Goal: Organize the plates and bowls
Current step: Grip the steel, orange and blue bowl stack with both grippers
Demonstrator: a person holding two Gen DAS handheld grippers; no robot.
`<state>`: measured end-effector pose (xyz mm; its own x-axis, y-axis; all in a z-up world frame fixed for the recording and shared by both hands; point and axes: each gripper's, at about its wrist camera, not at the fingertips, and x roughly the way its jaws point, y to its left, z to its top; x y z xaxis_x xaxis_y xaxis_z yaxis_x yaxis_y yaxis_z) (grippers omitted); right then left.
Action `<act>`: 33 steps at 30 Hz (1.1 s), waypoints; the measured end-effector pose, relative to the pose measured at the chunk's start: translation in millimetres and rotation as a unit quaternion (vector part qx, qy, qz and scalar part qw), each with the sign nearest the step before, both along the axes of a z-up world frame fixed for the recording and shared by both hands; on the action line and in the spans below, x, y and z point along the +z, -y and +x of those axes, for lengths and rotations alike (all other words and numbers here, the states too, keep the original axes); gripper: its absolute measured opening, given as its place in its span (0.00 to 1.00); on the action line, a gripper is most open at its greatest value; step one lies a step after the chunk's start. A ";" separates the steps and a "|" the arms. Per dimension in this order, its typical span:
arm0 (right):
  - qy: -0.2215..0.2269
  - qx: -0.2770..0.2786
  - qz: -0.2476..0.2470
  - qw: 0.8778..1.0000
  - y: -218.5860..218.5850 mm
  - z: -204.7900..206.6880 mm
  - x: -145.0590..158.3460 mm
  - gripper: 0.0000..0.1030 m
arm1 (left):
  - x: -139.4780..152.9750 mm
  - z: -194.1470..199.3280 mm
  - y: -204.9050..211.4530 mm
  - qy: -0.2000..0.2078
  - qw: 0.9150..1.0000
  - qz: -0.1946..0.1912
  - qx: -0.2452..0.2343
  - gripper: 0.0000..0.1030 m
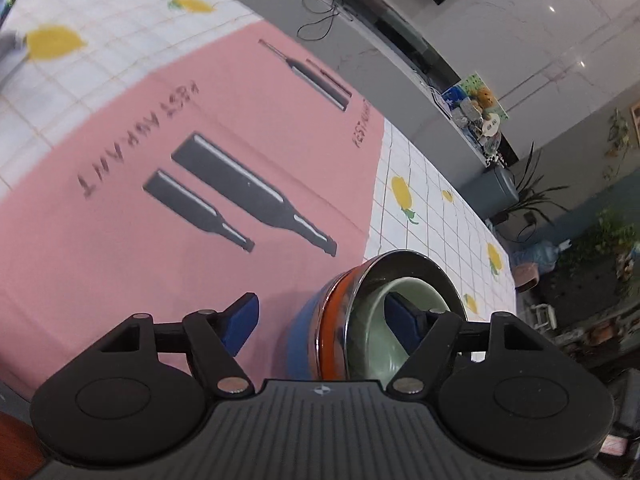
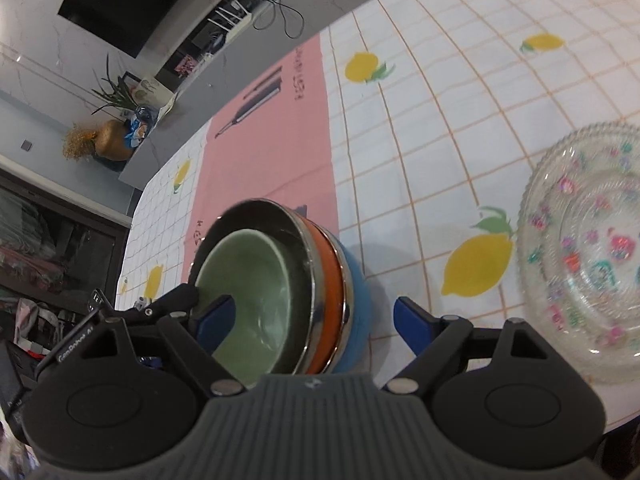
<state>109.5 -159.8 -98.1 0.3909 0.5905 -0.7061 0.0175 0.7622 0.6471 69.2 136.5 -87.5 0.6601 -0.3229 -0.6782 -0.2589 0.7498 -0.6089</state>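
The left tongs (image 1: 322,322) stand apart, straddling the near wall of the nested bowl stack (image 1: 360,320): one blue pad hangs outside over the pink placemat (image 1: 120,240), the other sits inside the green bowl (image 1: 372,340), neither pressing. The stack rests on the tabletop (image 1: 440,220) at the placemat's 4 o'clock corner. In the right view the right tongs (image 2: 314,320) are likewise apart, straddling the wall at the stack's 5 o'clock, with nothing clamped.

The stack looks heavy and rigid: a green glazed bowl in a steel one, then orange and blue shells. The glaze and the steel look slick, so I judge a pinch across the layered rim safest, one on each side. The inner bowl may rattle or slide if the stack tips.

At 3 o'clock of the stack lies the glass plate (image 2: 588,256), brittle-looking and shallow, with bare cloth between them. The tabletop's far edge curves past 11 o'clock; the placemat gives the most open room.
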 end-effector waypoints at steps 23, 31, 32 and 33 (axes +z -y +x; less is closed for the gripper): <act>-0.064 -0.015 0.033 0.997 -2.0 16.4 -37.2 0.74 | -37.3 25.8 13.1 -0.069 0.996 -0.036 -0.038 0.75; -0.066 -0.026 0.059 0.996 2.8 19.7 -44.9 0.69 | -49.3 29.1 10.3 -0.078 0.993 -0.086 -0.036 0.75; -0.072 -0.028 0.069 0.995 5.1 20.4 -47.2 0.68 | -51.0 29.1 10.2 -0.080 0.992 -0.093 -0.035 0.75; -0.078 -0.029 0.078 0.993 7.0 21.5 -49.5 0.68 | -51.8 29.3 10.5 -0.080 0.992 -0.096 -0.034 0.75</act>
